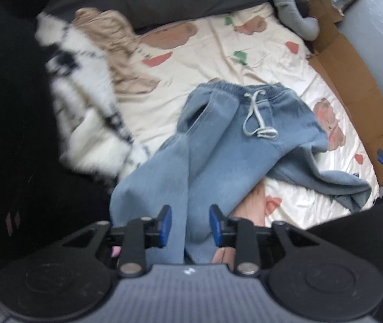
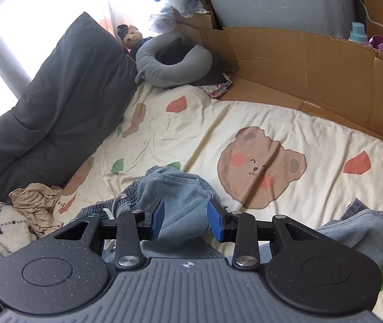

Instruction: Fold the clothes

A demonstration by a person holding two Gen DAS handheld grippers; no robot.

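Item: light blue denim drawstring trousers [image 1: 218, 140], spread on the bed's cream bear-print sheet [image 2: 245, 113], waistband away from the left camera.

Left tool [image 1: 190, 224]: blue pads parted, a trouser leg lying between them, not pinched; released.

Right tool [image 2: 184, 222]: blue pads pressed on a raised fold of the denim; grasping it.

Alongside: crumpled beige garment [image 2: 36, 206]; white fleece with black diamonds [image 2: 5, 226]; dark grey cushion [image 2: 65, 94]; grey neck pillow [image 2: 174, 62].

Bed edge: brown cardboard panels [image 2: 312, 62], upright.
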